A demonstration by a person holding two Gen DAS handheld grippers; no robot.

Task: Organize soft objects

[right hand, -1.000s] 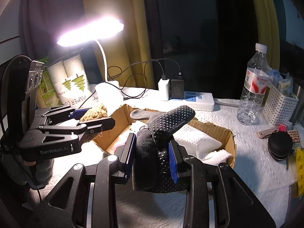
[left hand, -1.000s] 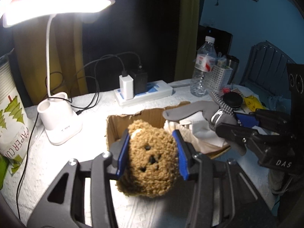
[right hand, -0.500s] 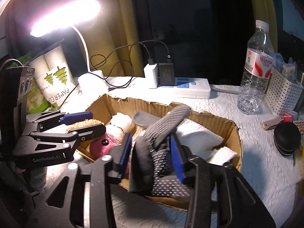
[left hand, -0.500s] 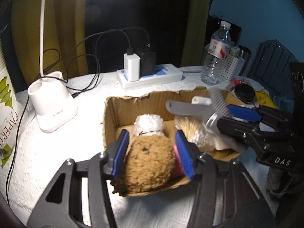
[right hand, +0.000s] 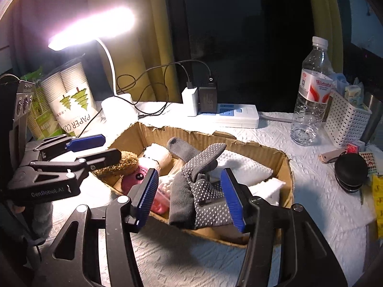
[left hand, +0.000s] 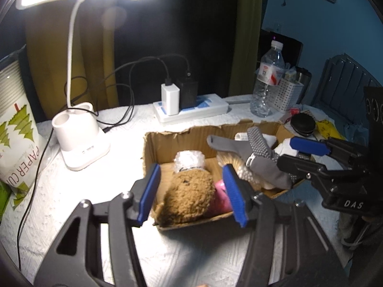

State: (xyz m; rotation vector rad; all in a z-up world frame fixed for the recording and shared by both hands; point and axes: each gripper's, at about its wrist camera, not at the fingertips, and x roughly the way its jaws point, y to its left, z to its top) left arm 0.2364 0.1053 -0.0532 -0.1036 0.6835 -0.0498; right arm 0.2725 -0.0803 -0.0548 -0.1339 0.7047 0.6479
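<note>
Both drops into the cardboard box (left hand: 182, 138) look just made, so the step in hand is letting go. The left gripper (left hand: 191, 192) has just been opening its jaws; they stand apart, and the brown plush toy (left hand: 189, 198) lies between the blue pads in the lower middle of the left view, clear of both and resting in the box's near corner against a pink soft thing (left hand: 221, 197). The right gripper (right hand: 189, 198) has likewise been opening; the grey dotted glove (right hand: 201, 189) sits between its pads, draped over the box's near wall in the centre of the right view, its cuff close to the right-hand pad, though I can't say they touch. Next, I'd judge, both grippers should back away cleanly without snagging the glove.
</note>
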